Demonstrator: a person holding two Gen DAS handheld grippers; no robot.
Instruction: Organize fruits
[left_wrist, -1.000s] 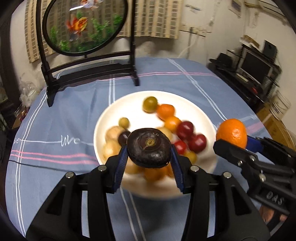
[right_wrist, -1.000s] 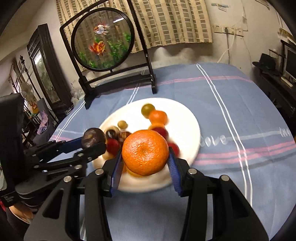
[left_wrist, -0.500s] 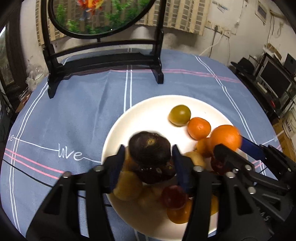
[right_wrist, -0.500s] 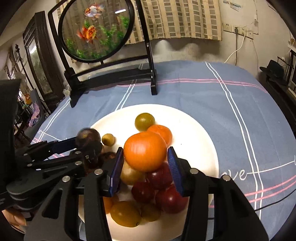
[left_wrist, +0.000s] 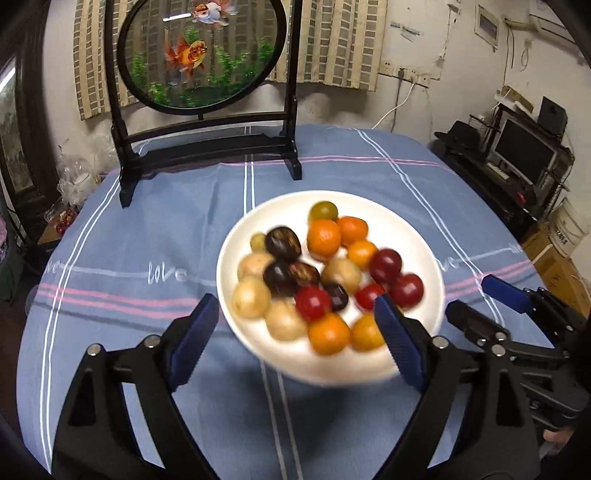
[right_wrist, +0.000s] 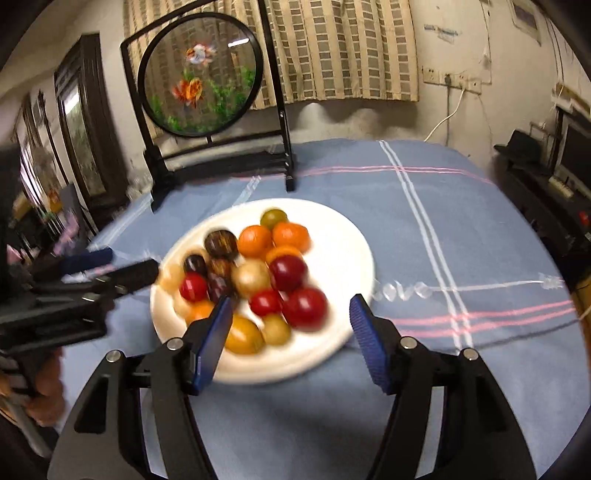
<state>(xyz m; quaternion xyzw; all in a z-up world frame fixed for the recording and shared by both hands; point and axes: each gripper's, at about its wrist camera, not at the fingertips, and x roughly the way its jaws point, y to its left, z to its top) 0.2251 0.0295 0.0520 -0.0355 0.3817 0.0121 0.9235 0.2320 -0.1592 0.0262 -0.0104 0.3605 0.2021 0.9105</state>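
Observation:
A white plate (left_wrist: 406, 229) (right_wrist: 343, 251) on the blue tablecloth holds several small fruits: red, orange, yellow, tan and dark ones. A dark brown fruit (left_wrist: 282, 242) (right_wrist: 221, 243) lies at the pile's far left, with an orange mandarin (left_wrist: 324, 238) (right_wrist: 255, 242) beside it. My left gripper (left_wrist: 293, 306) hovers over the plate's near edge. Its jaws are opening wide and hold nothing. My right gripper (right_wrist: 291, 302) is also opening and empty above the near fruits. Each gripper shows in the other's view, the right gripper (left_wrist: 476, 299) at the right and the left gripper (right_wrist: 122, 264) at the left.
A round goldfish screen (left_wrist: 203, 55) on a black stand (left_wrist: 210, 147) stands at the table's far side. The striped tablecloth (left_wrist: 129, 240) spreads around the plate. A desk with a monitor (left_wrist: 524, 147) sits off to the right, and a dark cabinet (right_wrist: 85, 122) to the left.
The left gripper let go of the dark fruit and the right let go of the mandarin; both now lie on the plate. Both grippers opened and drew back from the pile.

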